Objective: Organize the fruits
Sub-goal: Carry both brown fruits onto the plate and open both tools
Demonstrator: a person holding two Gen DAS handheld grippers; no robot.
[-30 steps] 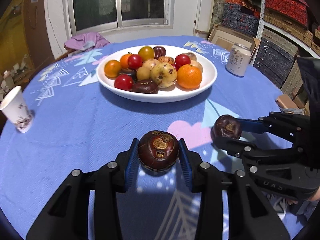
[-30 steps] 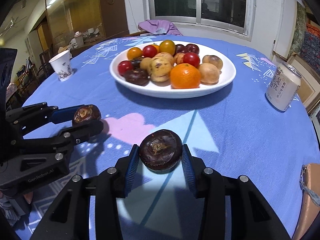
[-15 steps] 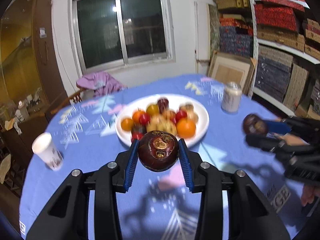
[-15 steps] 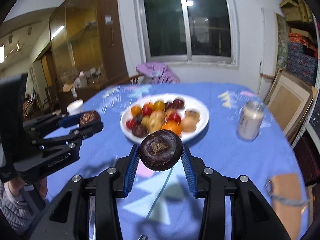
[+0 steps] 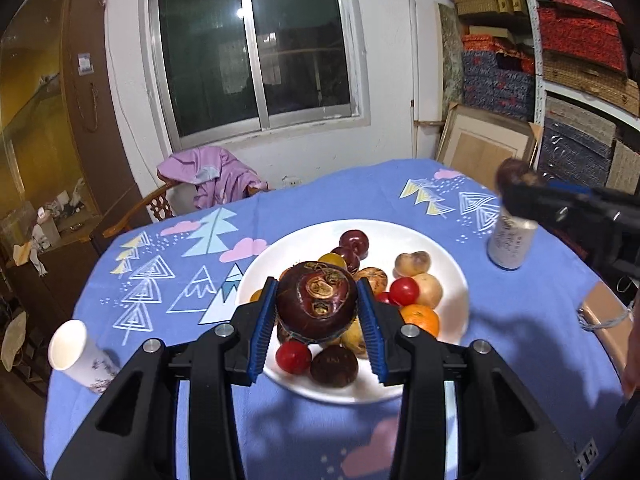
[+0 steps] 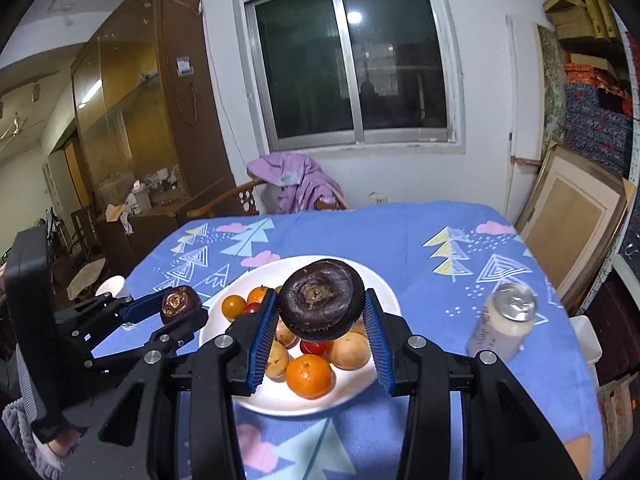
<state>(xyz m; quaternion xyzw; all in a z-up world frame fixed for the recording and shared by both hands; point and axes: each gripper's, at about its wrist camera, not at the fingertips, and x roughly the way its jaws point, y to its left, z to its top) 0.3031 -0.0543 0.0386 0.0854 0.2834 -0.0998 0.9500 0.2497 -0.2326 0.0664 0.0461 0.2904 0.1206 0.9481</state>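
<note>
Two claws are in play, each clenched on a dark round fruit. Seen from its own camera, the left claw (image 5: 317, 312) has its blue pads pressed against both sides of a maroon fruit (image 5: 316, 299) with tan scars on its top, the jaws only partly apart to fit it. That fruit hangs in the air in front of and above the white plate (image 5: 448, 280), which sits on the desk (image 5: 520, 320) under a blue cloth printed with trees and clouds. The right claw (image 6: 320, 322) grips a darker, flatter purple-black fruit (image 6: 321, 299) in the same way, also raised over the near side of the plate (image 6: 384, 284). Heaped on the plate are an orange (image 6: 309, 375), red cherry tomatoes (image 5: 404, 290), pale yellow fruits and more dark ones. The left view catches the right claw (image 5: 516, 186) at the right edge, blurred, with its dark fruit above a drink can (image 5: 507, 244); it also shows a paper cup (image 5: 76, 350) lying tilted near the desk's left edge. The right view shows the left claw (image 6: 180, 312) from the side, its fruit (image 6: 179, 304) held just left of the plate, and a bit of grey sleeve (image 6: 20, 436) at the lower left corner.
</note>
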